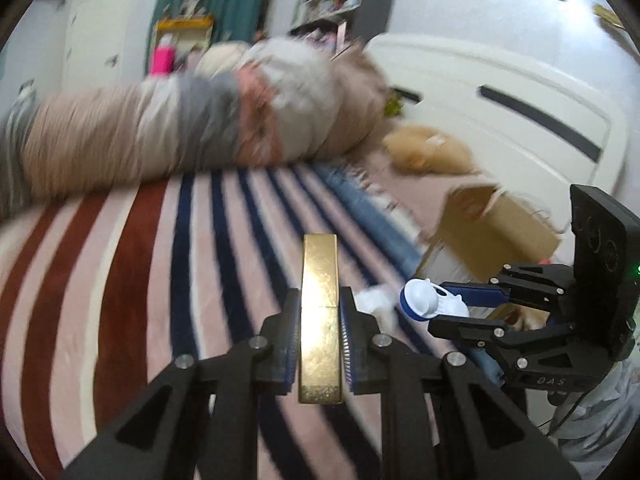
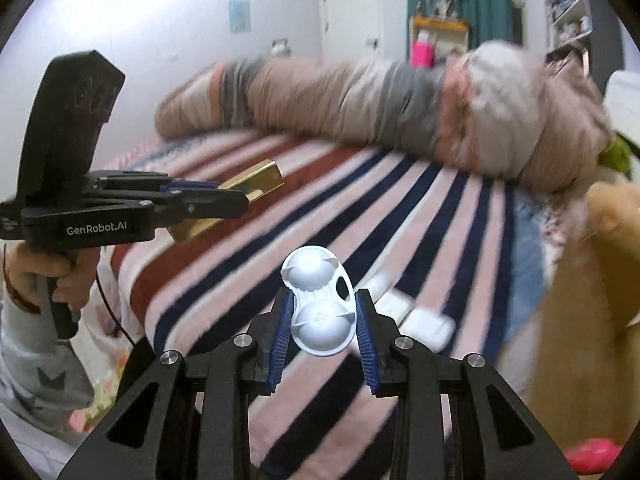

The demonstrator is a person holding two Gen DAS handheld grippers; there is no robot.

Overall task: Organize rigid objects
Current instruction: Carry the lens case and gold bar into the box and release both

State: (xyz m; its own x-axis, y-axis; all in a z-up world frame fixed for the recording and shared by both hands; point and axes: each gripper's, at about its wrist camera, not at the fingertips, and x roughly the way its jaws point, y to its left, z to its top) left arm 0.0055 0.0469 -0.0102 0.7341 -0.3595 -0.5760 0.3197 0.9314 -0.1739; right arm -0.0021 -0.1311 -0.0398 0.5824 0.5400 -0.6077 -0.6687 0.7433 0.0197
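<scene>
My left gripper [image 1: 320,300] is shut on a long gold box [image 1: 320,320] and holds it above the striped bedspread [image 1: 140,280]. The gold box also shows in the right wrist view [image 2: 240,196], held by the left gripper [image 2: 240,200]. My right gripper [image 2: 322,300] is shut on a white plastic two-cup case [image 2: 318,304] above the bed. In the left wrist view the right gripper [image 1: 436,306] holds the white case [image 1: 424,300] at the right.
A rolled quilt [image 1: 180,132] lies across the far side of the bed. An open cardboard box [image 1: 492,232] stands at the bed's right edge, also in the right wrist view [image 2: 580,300]. White flat objects [image 2: 424,328] lie on the bedspread. A white headboard [image 1: 520,100] is at the right.
</scene>
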